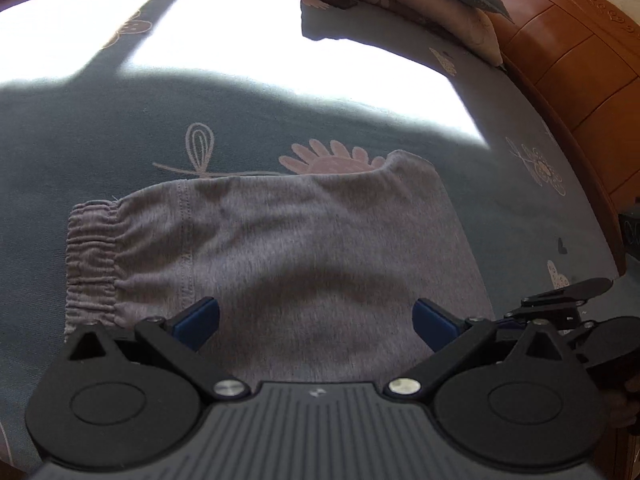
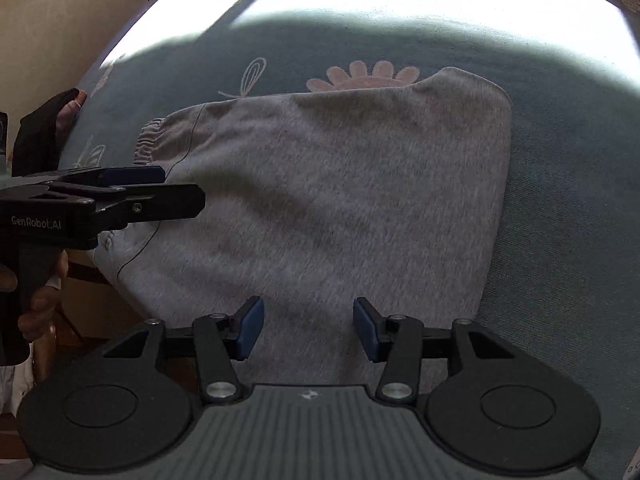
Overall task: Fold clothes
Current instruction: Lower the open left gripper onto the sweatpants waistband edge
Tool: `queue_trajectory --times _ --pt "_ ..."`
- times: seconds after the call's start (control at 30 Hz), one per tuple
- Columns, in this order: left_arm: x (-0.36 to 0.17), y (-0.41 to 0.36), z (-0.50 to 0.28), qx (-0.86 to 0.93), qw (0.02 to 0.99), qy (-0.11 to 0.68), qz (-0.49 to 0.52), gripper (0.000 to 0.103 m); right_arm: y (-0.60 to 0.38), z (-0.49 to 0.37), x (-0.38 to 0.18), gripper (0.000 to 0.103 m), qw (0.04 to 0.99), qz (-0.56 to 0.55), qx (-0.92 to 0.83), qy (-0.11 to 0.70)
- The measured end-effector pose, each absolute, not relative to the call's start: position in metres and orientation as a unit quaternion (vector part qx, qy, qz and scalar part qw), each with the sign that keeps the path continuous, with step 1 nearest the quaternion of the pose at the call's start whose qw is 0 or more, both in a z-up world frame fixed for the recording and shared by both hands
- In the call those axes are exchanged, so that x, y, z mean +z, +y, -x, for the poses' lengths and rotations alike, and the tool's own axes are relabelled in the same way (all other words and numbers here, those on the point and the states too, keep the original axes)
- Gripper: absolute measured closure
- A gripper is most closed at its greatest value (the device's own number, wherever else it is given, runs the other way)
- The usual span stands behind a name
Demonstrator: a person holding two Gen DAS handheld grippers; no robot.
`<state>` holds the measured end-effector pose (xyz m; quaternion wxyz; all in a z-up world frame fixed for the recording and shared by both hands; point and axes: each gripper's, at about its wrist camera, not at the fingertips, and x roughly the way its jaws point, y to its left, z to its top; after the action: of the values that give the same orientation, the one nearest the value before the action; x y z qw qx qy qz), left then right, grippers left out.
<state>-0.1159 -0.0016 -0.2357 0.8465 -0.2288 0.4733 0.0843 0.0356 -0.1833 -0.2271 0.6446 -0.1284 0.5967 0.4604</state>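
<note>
Grey marl knit garment point(image 1: 280, 248) lies folded flat on the bed sheet point(image 1: 100, 136) – soft jersey, roughly rectangular, with a ruched elastic waistband point(image 1: 90, 264) at its left end and a rounded fold corner at far right. Sheet is blue-grey woven cotton printed with pink flowers; one flower point(image 1: 332, 158) sits just beyond the garment's far edge.

Left gripper point(image 1: 316, 322): blue pads spread wide, nothing between them, hovering over the garment's near edge. Right gripper point(image 2: 309, 328): jaws narrower, about half spread, also empty, over the near edge further right.

Only the left wrist view shows the carved orange wooden headboard point(image 1: 560, 48) right of the garment and a patterned pillow point(image 1: 440, 4) beyond it. Only the right wrist view shows the left gripper side-on at the garment's left end, the hand point(image 2: 36, 280) gripping its handle, and a beige wall point(image 2: 52, 36) left of the bed.

Open sheet beyond and right of the garment – a bright sun patch point(image 1: 280, 52) further back. Bed edge runs close along the garment's left and near side.
</note>
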Motion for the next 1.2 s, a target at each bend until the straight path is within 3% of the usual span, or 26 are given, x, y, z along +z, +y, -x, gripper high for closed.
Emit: queue_trajectory --times 0.23,0.4,0.63,0.87,1.03,1.2 --pt "-0.245 0.000 0.135 0.074 0.809 0.524 0.256 0.001 -0.199 -0.015 -0.230 0.046 0.634 0.144 0.454 0.609" --pt "-0.224 0.029 0.138 0.113 0.819 0.489 0.276 0.001 -0.197 -0.019 -0.217 0.044 0.648 0.143 0.452 0.596" --pt "-0.242 0.049 0.155 0.137 0.789 0.509 0.315 0.005 -0.170 -0.017 -0.203 0.043 0.648 0.147 0.471 0.580" --pt "-0.219 0.105 0.176 0.145 0.821 0.431 0.344 0.003 -0.148 -0.010 -0.195 0.042 0.641 0.173 0.484 0.571" --pt "-0.266 0.151 0.187 0.122 0.782 0.430 0.434 0.005 -0.129 -0.010 -0.190 0.042 0.640 0.191 0.489 0.561" --pt "-0.292 0.164 0.181 0.070 0.775 0.428 0.460 0.004 -0.113 -0.008 -0.189 0.042 0.636 0.209 0.492 0.556"
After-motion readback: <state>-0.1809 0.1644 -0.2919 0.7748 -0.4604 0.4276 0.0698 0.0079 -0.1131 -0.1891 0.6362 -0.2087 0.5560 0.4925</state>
